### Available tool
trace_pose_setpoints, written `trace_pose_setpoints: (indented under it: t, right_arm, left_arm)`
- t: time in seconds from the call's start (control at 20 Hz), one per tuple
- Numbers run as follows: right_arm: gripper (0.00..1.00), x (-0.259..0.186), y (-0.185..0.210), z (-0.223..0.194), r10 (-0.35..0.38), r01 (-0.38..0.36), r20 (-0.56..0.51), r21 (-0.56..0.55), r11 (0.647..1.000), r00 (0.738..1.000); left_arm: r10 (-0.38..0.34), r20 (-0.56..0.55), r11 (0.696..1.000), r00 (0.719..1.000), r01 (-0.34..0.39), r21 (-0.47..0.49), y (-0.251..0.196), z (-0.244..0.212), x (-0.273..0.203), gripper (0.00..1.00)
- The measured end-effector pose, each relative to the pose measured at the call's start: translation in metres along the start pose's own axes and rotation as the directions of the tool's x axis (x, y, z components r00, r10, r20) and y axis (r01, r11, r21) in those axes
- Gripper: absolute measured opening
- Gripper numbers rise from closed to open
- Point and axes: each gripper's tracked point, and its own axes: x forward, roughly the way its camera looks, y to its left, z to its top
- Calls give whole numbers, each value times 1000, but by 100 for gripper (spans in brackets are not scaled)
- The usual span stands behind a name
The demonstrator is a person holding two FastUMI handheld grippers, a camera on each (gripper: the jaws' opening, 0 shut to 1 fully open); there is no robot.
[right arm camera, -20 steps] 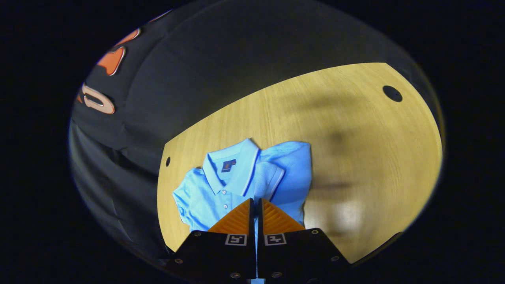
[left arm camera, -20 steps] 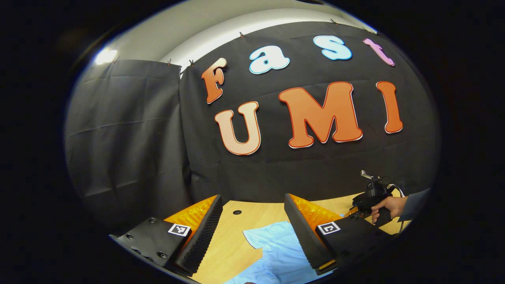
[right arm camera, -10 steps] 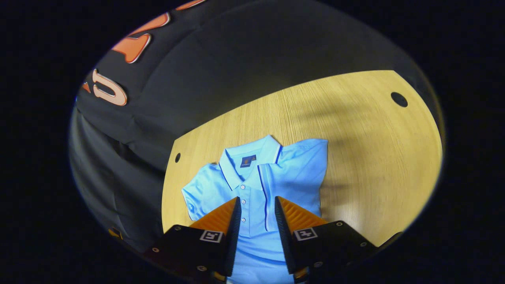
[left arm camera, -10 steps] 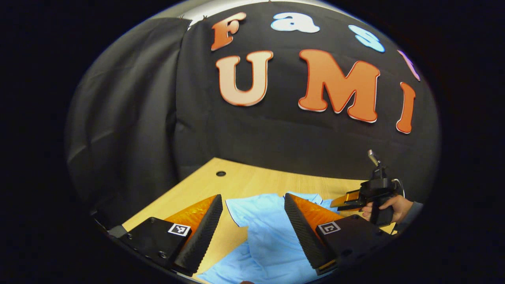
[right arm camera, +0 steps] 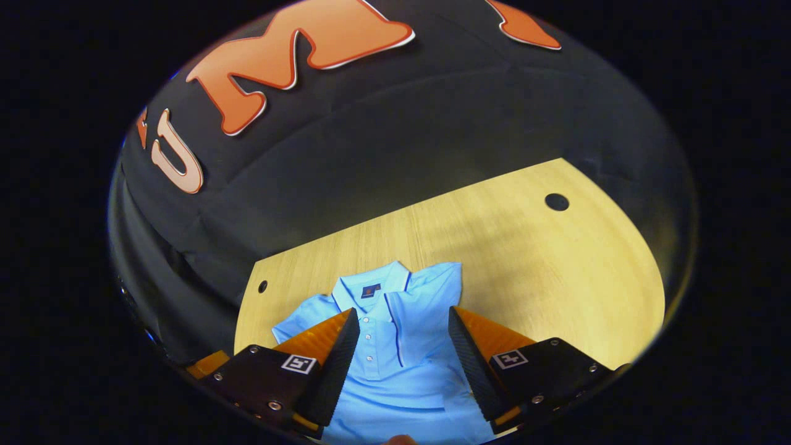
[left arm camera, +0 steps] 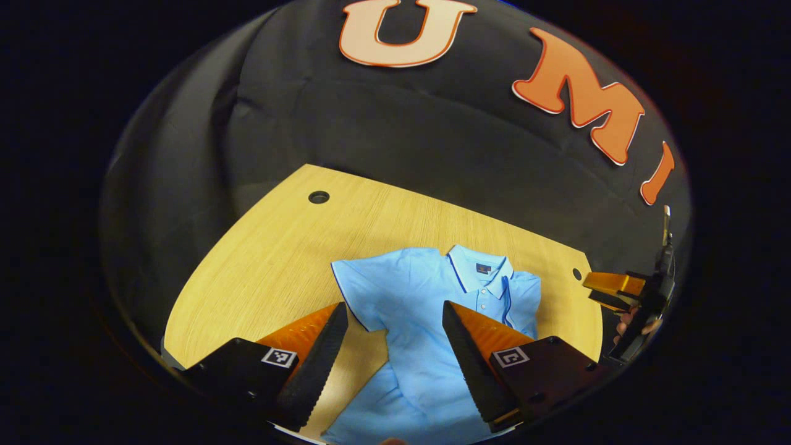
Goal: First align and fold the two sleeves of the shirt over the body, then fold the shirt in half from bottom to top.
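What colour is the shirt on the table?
Light blue shirt with darker blue trim on the collar; clearest in the right gripper view.

The shirt (left arm camera: 426,309) is viewed obliquely from above by both tool-mounted cameras, from its hem side toward its collar; shirt, worktop (left arm camera: 259,259) and wall are shared.

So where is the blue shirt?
The shirt lies flat on the wooden table, collar toward the black wall, just ahead of both open claws.
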Motion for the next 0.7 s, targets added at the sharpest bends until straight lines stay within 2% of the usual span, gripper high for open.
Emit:
trace_pose_setpoints:
  t: [0.2, 0.3, 0.45, 0.7]
  right_arm:
    - [89, -32, -11, 7, -91, 94, 122, -17, 995, 988]
    - [89, -49, -13, 9, -123, 126, 163, -8, 992, 979]
    - [92, -76, -19, 5, -170, 171, 204, 11, 985, 964]
    - [92, -110, -22, 2, -188, 194, 271, 5, 981, 944]
  left_arm:
    - [-27, -127, 999, 991, 23, -32, 17, -4, 43, 100]
    - [-40, -188, 999, 981, 38, -16, 23, -11, 61, 99]
    - [-20, -260, 1000, 965, 22, 4, 37, -18, 87, 100]
    - [20, -382, 998, 924, -41, -48, 54, -32, 130, 99]
